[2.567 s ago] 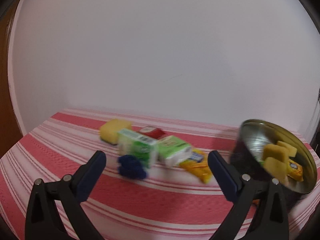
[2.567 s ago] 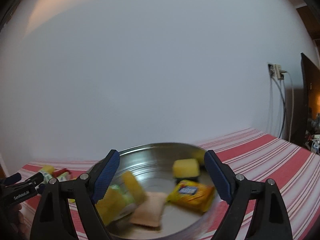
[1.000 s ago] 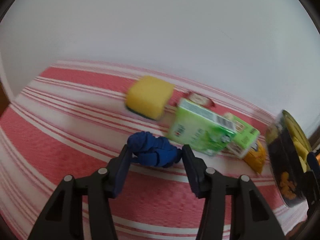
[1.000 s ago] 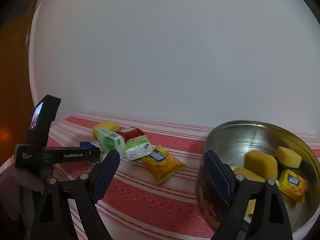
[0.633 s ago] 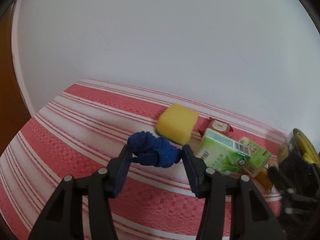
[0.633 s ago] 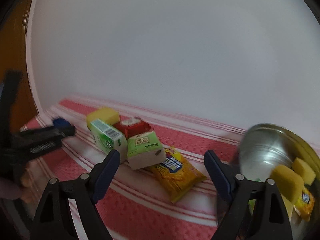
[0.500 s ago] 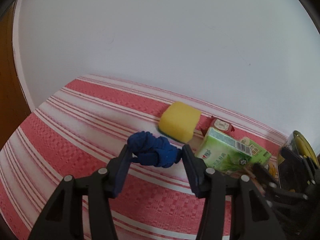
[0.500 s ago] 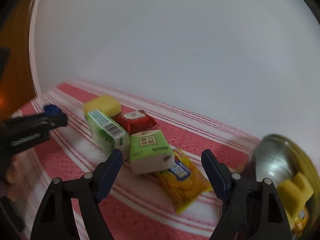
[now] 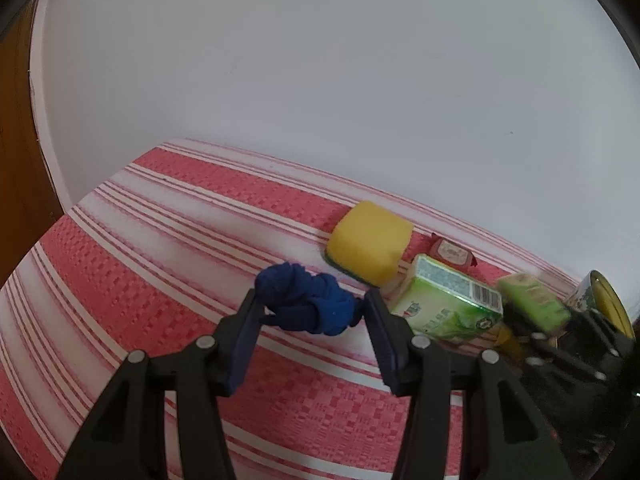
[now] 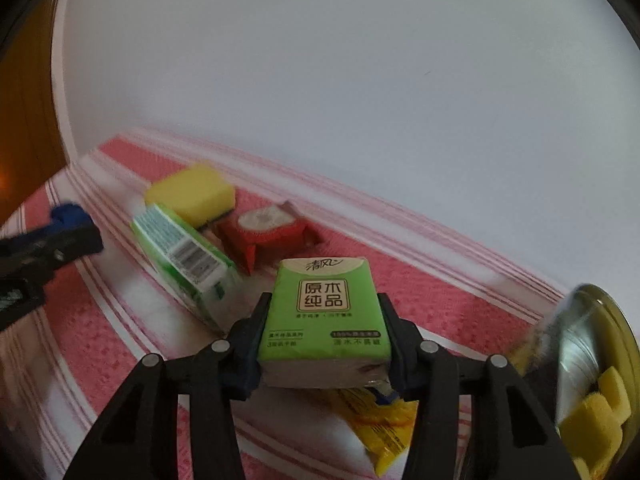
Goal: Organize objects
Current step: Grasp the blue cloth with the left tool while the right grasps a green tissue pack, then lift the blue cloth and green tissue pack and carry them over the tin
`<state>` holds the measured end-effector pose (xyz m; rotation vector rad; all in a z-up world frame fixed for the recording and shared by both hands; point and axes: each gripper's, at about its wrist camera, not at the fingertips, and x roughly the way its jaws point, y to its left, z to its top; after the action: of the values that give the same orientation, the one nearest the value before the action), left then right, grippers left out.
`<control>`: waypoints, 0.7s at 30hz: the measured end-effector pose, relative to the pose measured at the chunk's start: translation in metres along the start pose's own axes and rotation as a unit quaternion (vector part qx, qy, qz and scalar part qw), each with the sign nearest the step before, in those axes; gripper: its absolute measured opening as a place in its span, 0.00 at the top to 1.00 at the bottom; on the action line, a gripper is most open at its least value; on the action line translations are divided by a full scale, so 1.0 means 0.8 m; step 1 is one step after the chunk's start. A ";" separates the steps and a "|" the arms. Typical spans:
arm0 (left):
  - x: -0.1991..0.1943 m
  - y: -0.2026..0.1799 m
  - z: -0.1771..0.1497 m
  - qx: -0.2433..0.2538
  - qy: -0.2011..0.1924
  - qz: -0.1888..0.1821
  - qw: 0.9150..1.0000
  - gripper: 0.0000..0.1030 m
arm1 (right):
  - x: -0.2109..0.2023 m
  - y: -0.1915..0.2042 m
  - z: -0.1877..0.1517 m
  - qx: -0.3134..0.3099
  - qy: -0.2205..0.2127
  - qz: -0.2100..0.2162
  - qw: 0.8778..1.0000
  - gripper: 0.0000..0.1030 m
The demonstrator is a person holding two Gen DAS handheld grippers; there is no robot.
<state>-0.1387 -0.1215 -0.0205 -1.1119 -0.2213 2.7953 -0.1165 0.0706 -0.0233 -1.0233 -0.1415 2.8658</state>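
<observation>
My left gripper [image 9: 310, 308] is shut on a blue knotted rope [image 9: 306, 304] and holds it above the red striped cloth [image 9: 168, 264]. My right gripper [image 10: 324, 320] is shut on a green tissue pack [image 10: 325, 316], which also shows blurred in the left wrist view [image 9: 534, 298]. A second green tissue pack [image 10: 186, 264] [image 9: 448, 300], a yellow sponge [image 10: 192, 192] [image 9: 370, 246], a red snack packet [image 10: 266, 232] [image 9: 452, 252] and a yellow snack bag [image 10: 384, 428] lie on the cloth.
A metal tin [image 10: 592, 380] with several yellow pieces inside stands at the right; its edge shows in the left wrist view [image 9: 600, 304]. A white wall [image 9: 320, 80] rises behind the table. A wooden panel [image 9: 20, 160] stands at the left.
My right gripper has moved in and closed on the green tissue pack. My left gripper still holds the blue rope and has hardly moved.
</observation>
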 end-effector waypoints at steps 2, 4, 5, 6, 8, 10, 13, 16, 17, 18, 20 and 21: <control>-0.002 0.000 0.001 -0.001 -0.008 -0.003 1.000 0.50 | -0.032 -0.013 -0.010 0.039 -0.051 0.025 0.998 0.50; -0.008 -0.003 0.001 0.002 -0.024 -0.010 1.000 0.50 | -0.061 -0.022 -0.024 0.067 -0.092 0.034 0.993 0.49; -0.012 -0.007 0.000 0.007 -0.034 -0.013 0.999 0.50 | -0.069 -0.024 -0.029 0.074 -0.101 0.033 0.992 0.49; -0.017 -0.012 -0.001 0.015 -0.048 -0.014 0.999 0.50 | -0.080 -0.026 -0.035 0.080 -0.112 0.029 0.990 0.49; -0.024 -0.021 -0.004 0.029 -0.068 -0.011 0.997 0.50 | -0.092 -0.027 -0.043 0.082 -0.122 0.014 0.989 0.49; -0.030 -0.032 -0.008 0.047 -0.086 -0.009 0.995 0.50 | -0.106 -0.027 -0.052 0.087 -0.136 0.001 0.987 0.49; -0.035 -0.043 -0.012 0.063 -0.102 -0.011 0.993 0.50 | -0.122 -0.027 -0.061 0.086 -0.150 -0.014 0.985 0.49; -0.041 -0.052 -0.015 0.076 -0.116 -0.016 0.990 0.50 | -0.134 -0.025 -0.068 0.084 -0.162 -0.025 0.983 0.49; -0.043 -0.052 -0.015 0.079 -0.121 -0.014 0.989 0.50 | -0.136 -0.024 -0.069 0.084 -0.166 -0.029 0.982 0.49; -0.045 -0.054 -0.016 0.083 -0.127 -0.012 0.988 0.50 | -0.139 -0.023 -0.070 0.083 -0.171 -0.034 0.981 0.49; -0.048 -0.056 -0.018 0.088 -0.136 -0.007 0.987 0.50 | -0.146 -0.030 -0.073 0.082 -0.178 -0.042 0.980 0.49; -0.049 -0.057 -0.018 0.088 -0.139 -0.005 0.986 0.50 | -0.148 -0.029 -0.073 0.082 -0.179 -0.043 0.980 0.49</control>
<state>-0.0975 -0.0824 0.0038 -0.6800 -0.0035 2.8859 0.0131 0.0829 0.0083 -0.4555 0.0240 2.8922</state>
